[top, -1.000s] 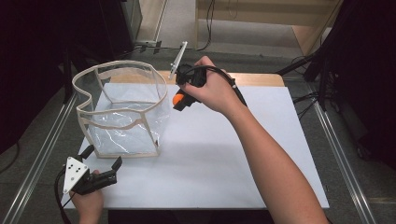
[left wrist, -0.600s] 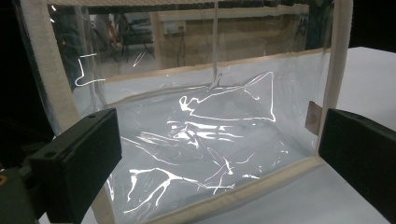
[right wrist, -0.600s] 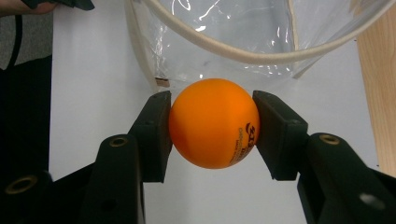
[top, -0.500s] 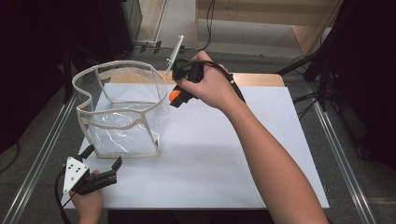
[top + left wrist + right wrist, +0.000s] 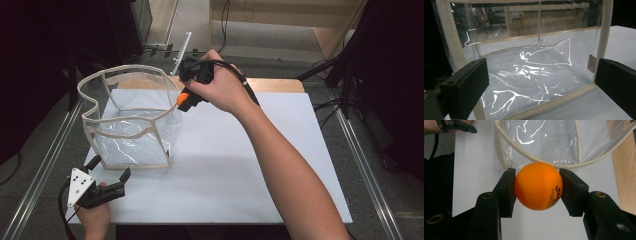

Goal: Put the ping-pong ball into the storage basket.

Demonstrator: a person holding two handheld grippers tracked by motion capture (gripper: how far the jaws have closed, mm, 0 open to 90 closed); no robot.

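An orange ball (image 5: 538, 185) with black print sits clamped between the jaws of my right gripper (image 5: 537, 188). In the high view that ball (image 5: 183, 99) hangs just beside the right rim of a clear plastic bag (image 5: 131, 120) with cream fabric edging, which stands open on the white table (image 5: 240, 165). The bag's rim (image 5: 534, 158) curves right ahead of the ball. My left gripper (image 5: 107, 175) rests open near the table's front left corner, facing the bag's near wall (image 5: 529, 72), with nothing between its jaws.
A wooden strip (image 5: 270, 84) borders the table's far edge, with metal rails (image 5: 45, 165) along both sides. A white bar (image 5: 181, 50) stands behind the bag. Bare white tabletop lies to the right of the person's forearm (image 5: 285, 165).
My right gripper has carried the orange ball slightly up and back, staying next to the bag's right rim. The left gripper has stayed put.
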